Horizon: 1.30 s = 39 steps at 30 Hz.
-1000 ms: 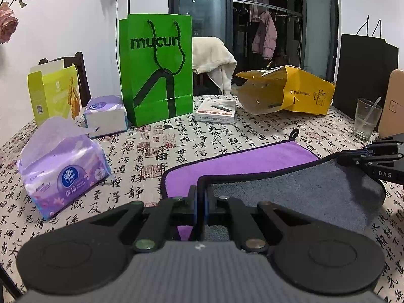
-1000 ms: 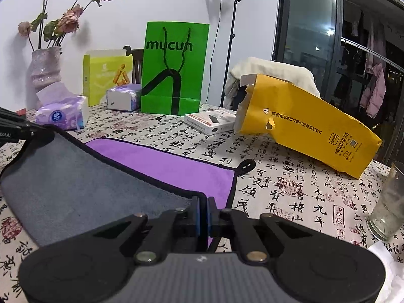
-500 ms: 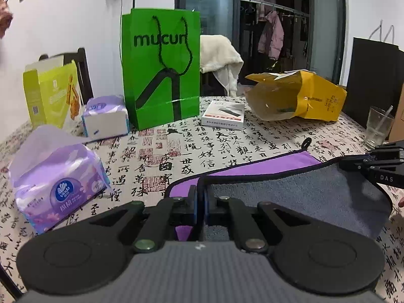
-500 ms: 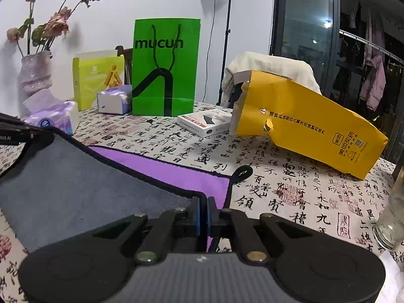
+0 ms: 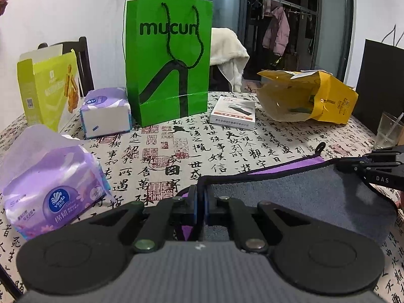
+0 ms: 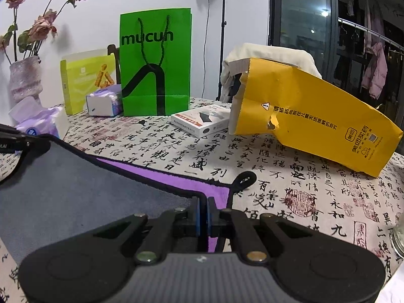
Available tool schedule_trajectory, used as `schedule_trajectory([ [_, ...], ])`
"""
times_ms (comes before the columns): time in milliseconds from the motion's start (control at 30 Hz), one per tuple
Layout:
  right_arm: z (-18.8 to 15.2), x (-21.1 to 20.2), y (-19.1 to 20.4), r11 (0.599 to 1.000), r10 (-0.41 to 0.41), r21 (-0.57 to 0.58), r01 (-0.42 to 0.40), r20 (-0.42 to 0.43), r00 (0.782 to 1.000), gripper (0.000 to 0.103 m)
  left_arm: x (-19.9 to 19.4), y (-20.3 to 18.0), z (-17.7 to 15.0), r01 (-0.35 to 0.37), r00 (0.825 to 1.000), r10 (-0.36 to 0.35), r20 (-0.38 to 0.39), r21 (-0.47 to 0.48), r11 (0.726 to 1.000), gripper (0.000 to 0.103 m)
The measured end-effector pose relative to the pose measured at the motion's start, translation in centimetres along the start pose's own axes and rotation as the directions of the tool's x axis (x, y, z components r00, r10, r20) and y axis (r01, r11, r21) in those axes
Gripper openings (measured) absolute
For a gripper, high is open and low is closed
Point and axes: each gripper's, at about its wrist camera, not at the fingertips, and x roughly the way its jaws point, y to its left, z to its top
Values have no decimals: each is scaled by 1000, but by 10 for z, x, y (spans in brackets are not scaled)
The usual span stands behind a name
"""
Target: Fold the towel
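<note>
The towel [image 5: 290, 192] is grey on one side and purple on the other, with black edging. Its near half is lifted and carried over the purple half, which lies on the table [image 6: 176, 179]. My left gripper [image 5: 200, 197] is shut on the towel's near left corner. My right gripper [image 6: 202, 207] is shut on the near right corner; it also shows at the right of the left wrist view [image 5: 378, 166]. The grey side [image 6: 75, 189] hangs between the two grippers. The towel's hanging loop [image 6: 243, 180] lies on the tablecloth.
On the calligraphy tablecloth [image 5: 227, 136] stand a green mucun bag [image 5: 169, 58], a yellow paper bag on its side [image 6: 315, 121], a white box [image 5: 233, 113], two tissue packs [image 5: 50, 184] [image 5: 106, 111], a yellow-green carton [image 5: 48, 88] and a glass [image 5: 388, 128]. A vase [image 6: 24, 80] stands far left.
Both grippers have carried the towel's near edge forward over the purple half; less purple shows now. The far objects look nearer.
</note>
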Motion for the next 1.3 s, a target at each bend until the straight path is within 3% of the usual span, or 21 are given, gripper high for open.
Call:
schedule_trajectory([
  [567, 18, 34, -14, 999, -16, 39, 16, -23, 1000, 5, 43, 13, 21, -9, 999, 9, -43, 1, 1000, 7],
  [667, 17, 42, -17, 999, -20, 50, 23, -46, 999, 12, 49, 15, 20, -37, 998, 36, -50, -16, 999, 16],
  [733, 16, 46, -20, 998, -24, 63, 28, -53, 998, 15, 52, 19, 19, -48, 997, 47, -56, -27, 998, 33],
  [867, 15, 43, -22, 997, -21, 72, 24, -42, 999, 23, 51, 23, 17, -55, 996, 52, -68, -36, 998, 37],
  [1033, 15, 38, -22, 997, -16, 80, 19, -37, 999, 26, 40, 20, 17, -55, 997, 54, -53, -24, 998, 51],
  [1300, 13, 20, -19, 996, -8, 92, 12, -36, 999, 36, 21, 9, 14, -62, 997, 62, -42, -12, 998, 63],
])
